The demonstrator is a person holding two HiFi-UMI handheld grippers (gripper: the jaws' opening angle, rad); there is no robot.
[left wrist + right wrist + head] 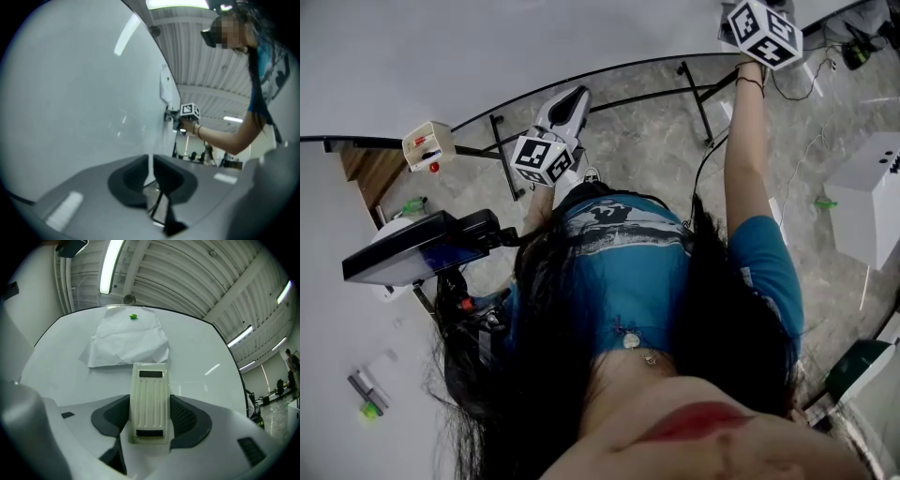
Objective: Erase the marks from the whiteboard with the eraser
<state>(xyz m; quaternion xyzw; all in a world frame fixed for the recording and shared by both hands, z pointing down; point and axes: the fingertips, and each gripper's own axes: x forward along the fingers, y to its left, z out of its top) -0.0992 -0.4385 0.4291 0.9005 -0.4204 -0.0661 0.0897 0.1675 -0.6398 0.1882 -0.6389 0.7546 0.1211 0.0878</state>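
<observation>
The whiteboard [487, 56] fills the top of the head view; no marks show on it in any view. In the right gripper view a cream ribbed eraser [150, 399] sits clamped between the dark pads of my right gripper [150, 416], held flat against the whiteboard [201, 357]. The head view shows only that gripper's marker cube [764, 33], at the board's right edge. My left gripper [575, 97] points at the board lower down, jaws together with nothing between them [151, 173]. From the left gripper view the right gripper's marker cube [190, 111] shows at the board's far edge.
A crumpled paper sheet [126, 341] hangs on the board under a green magnet [133, 316]. Black stand legs [698, 98] run below the board. A small box with a red button [428, 145], a dark screen [412, 248], markers [364, 392] and a white box [872, 192] surround the person.
</observation>
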